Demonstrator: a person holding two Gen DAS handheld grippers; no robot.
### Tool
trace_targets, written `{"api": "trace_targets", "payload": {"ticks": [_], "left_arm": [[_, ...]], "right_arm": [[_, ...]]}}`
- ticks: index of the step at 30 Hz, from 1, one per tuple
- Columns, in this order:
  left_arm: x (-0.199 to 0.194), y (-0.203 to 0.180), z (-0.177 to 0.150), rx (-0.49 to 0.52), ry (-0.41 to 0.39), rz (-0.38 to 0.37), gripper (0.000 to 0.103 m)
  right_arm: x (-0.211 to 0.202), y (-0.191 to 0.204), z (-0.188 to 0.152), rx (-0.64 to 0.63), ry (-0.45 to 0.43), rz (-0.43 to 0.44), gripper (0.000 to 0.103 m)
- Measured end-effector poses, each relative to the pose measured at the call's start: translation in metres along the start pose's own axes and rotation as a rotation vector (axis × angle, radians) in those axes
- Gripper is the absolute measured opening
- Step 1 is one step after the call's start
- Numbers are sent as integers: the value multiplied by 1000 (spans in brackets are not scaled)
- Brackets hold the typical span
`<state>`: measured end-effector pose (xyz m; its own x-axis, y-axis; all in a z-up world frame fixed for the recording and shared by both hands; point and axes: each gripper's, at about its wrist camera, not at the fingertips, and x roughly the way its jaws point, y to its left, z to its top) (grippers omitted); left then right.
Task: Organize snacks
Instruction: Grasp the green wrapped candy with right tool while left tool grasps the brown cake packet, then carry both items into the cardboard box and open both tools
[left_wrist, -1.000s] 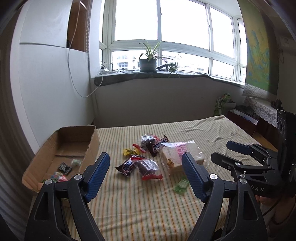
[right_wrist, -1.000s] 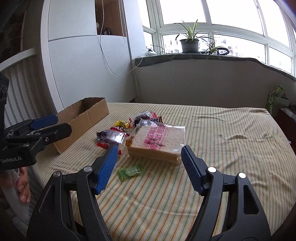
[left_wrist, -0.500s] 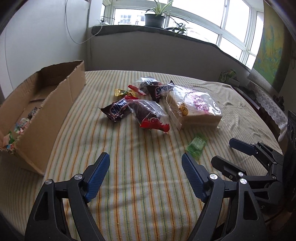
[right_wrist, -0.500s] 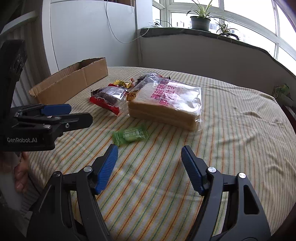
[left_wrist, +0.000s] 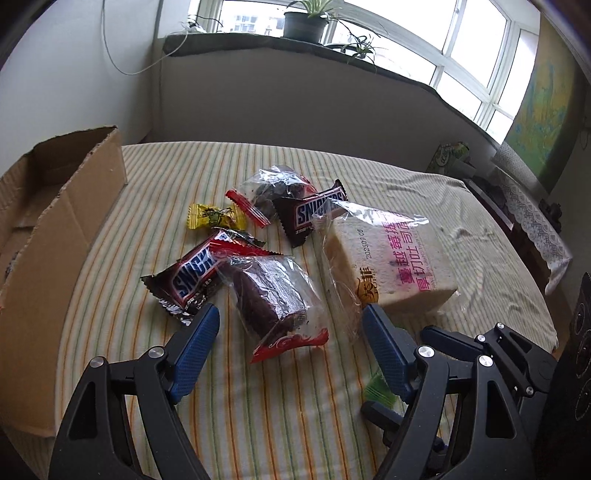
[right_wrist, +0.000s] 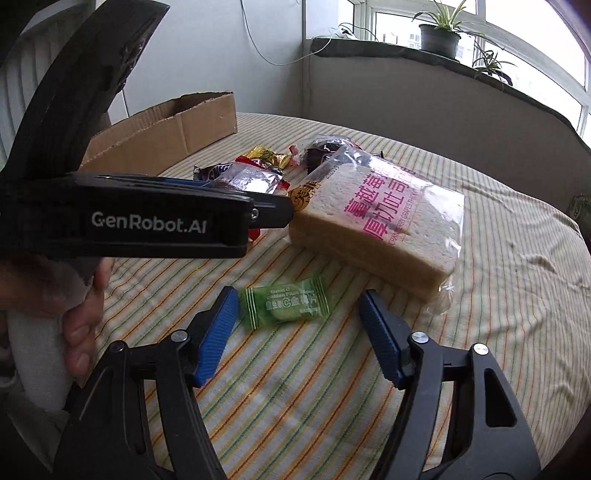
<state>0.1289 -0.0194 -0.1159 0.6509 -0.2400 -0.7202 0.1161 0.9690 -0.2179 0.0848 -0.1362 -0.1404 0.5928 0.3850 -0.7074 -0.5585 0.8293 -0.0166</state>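
Cardboard is the material of the shallow brown box (left_wrist: 55, 236) lying at nine o'clock on the striped cloth-covered bed (left_wrist: 258, 413); its inside is barely seen now, so what has been put away cannot be told. Most snacks are judged still to be sorted: a clear-wrapped loaf of sliced bread with pink lettering (left_wrist: 391, 258), two brown Snickers bars (left_wrist: 192, 277), a dark cake in a clear packet with red ends (left_wrist: 273, 295), a yellow wrapped sweet (left_wrist: 212, 216) and a green wrapped candy (right_wrist: 284, 302) all lie loose at the middle.

In the left wrist view the left hand-held gripper (left_wrist: 288, 339) is seen released, its blue pads either side of the cake packet's near end without pressing. The green candy is almost hidden there behind a finger.

In the right wrist view that candy is shown whole, lying between the pads of the right hand-held gripper (right_wrist: 299, 325), whose jaws have just been closing but are not yet touching it. The hand (right_wrist: 79, 317) gripping the left tool appears only here.
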Motion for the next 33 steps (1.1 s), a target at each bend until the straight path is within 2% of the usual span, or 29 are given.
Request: {"api": "trace_targets", "payload": {"ticks": [1, 3, 5, 6, 13, 21, 26, 33], "left_arm": [[3, 3, 0, -13, 0, -9, 76], [7, 7, 2, -36, 0, -39, 55], [9, 8, 3, -38, 1, -57, 42], [10, 8, 2, -40, 0, -56, 41], [9, 20, 1, -95, -12, -113, 39], [3, 19, 0, -91, -42, -102, 38], [-19, 13, -8, -60, -107, -95, 38], [-51, 7, -16, -44, -142, -91, 38]], "right_arm": [[1, 2, 2, -11, -2, -1, 49], [3, 3, 3, -12, -10, 2, 39], [4, 2, 3, -5, -20, 12, 33], [3, 1, 3, 2, -24, 18, 31], [3, 1, 3, 14, -28, 37, 30], [-3, 3, 1, 14, -42, 12, 24], [-11, 5, -5, 25, -50, 0, 23], [-36, 3, -8, 71, -104, -22, 20]]}}
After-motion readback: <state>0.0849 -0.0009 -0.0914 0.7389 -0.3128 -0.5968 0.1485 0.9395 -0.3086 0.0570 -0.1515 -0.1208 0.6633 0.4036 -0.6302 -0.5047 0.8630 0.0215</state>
